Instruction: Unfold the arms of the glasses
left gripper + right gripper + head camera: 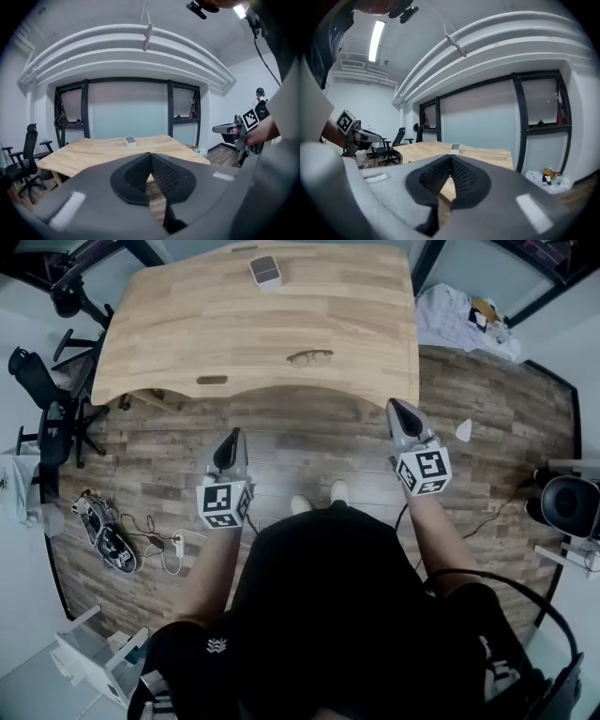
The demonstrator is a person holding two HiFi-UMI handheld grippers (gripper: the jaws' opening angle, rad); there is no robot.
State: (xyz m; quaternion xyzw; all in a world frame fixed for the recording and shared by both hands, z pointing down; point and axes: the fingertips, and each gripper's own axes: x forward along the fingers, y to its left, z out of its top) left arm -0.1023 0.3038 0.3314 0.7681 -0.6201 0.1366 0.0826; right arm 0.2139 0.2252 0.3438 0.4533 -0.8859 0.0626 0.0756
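The glasses (310,358) lie on the desk (187,324) near its front edge, a little right of the middle, lenses toward the person; they are too small to tell whether the arms are folded. A small white box (265,271) stands at the desk's far edge, well apart from the glasses.

Both tongs hang over the wooden floor (309,442), short of the desk's front edge and touching nothing. The left tongs (234,434) are together with nothing between them, below the front edge's middle. The right tongs (395,404) are likewise together and empty, just beside the desk's front right corner. Each gripper view shows the ribbed pads meeting at the tips, left tongs (151,154) and right tongs (450,159), with the desk and the box (130,140) beyond.

A chair (42,390) stands off the desk's left end; shoes (103,535) lie on the floor at the left; a cloth heap (450,315) sits past the desk's right edge.
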